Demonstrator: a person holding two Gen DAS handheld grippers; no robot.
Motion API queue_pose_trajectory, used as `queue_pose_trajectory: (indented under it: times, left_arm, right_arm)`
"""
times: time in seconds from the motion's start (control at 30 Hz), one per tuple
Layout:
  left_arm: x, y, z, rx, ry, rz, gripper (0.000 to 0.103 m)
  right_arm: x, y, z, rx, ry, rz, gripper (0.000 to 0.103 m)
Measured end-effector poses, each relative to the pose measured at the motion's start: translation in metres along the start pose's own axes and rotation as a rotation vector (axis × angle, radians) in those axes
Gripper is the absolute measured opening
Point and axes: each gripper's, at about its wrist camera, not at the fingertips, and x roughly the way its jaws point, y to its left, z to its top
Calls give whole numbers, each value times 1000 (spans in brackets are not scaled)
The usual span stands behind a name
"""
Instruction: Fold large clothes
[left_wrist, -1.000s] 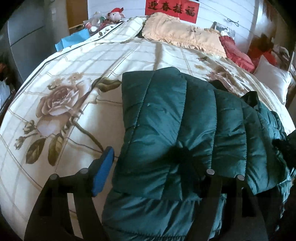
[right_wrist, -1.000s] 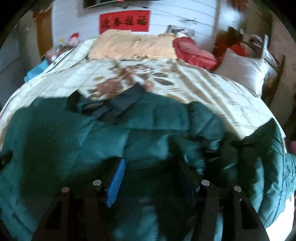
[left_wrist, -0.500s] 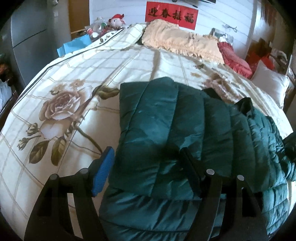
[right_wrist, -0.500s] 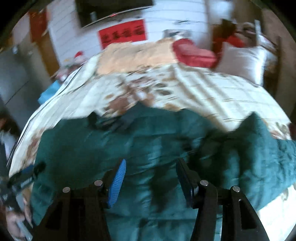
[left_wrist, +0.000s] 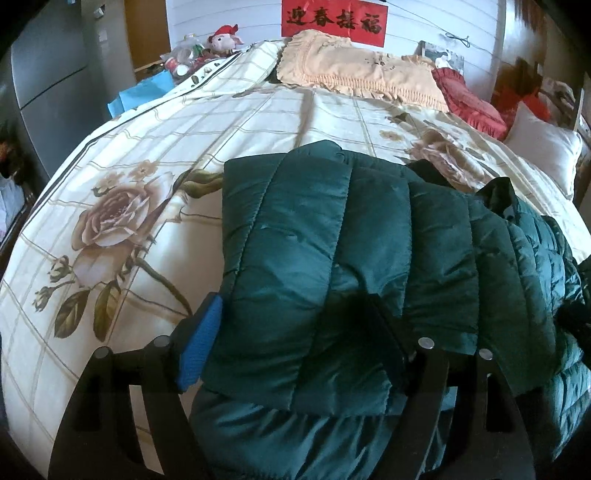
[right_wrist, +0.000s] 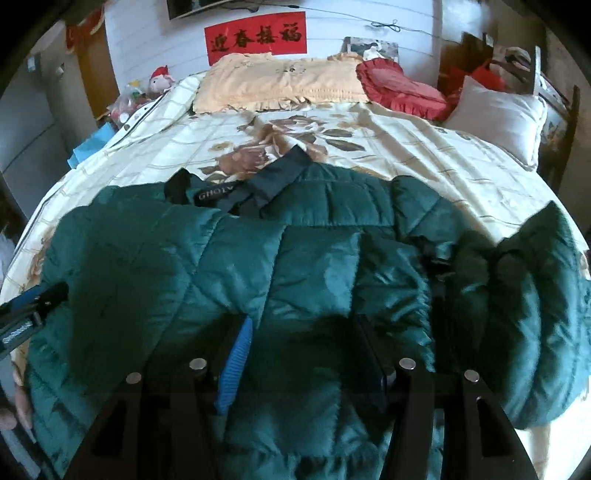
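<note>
A dark green puffer jacket (left_wrist: 332, 240) lies spread on the bed, its black collar (right_wrist: 273, 184) pointing to the headboard. One quilted flap is folded over its body. My left gripper (left_wrist: 291, 332) straddles that flap's near edge. Its blue pad (left_wrist: 199, 343) sits at the flap's left edge, and the other finger casts a shadow on top of the flap. Its jaws are opening and the fabric between them is not pinched. My right gripper (right_wrist: 306, 350) hovers half open over the jacket (right_wrist: 295, 277), casting shadows on it. The other sleeve (right_wrist: 535, 295) sprawls to the right.
The floral bedsheet (left_wrist: 147, 166) stretches to the left and beyond the jacket. A peach pillow (right_wrist: 277, 85), a red cushion (right_wrist: 399, 88) and a white pillow (right_wrist: 498, 114) line the head end. The left gripper (right_wrist: 33, 306) and a hand (right_wrist: 18, 406) show at the right view's left edge.
The right gripper tipped up, then back down over the jacket, and has drawn back a little. The left gripper now shows at its left edge. The folded flap has stayed in place.
</note>
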Motion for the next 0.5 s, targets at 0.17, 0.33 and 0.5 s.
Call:
queue_pose_trajectory:
  times: [0.17, 0.33, 0.5]
  left_arm:
    - [-12, 2, -2, -13, -7, -32, 78]
    - [-36, -5, -1, -11, -50, -77, 78]
    - [-47, -19, 2, 18, -67, -90, 78]
  right_arm:
    - [-31, 0, -10, -32, -50, 7, 54]
    - [-17, -4, -26, -71, 10, -60, 54]
    - [-12, -8, -35, -66, 36, -55, 54]
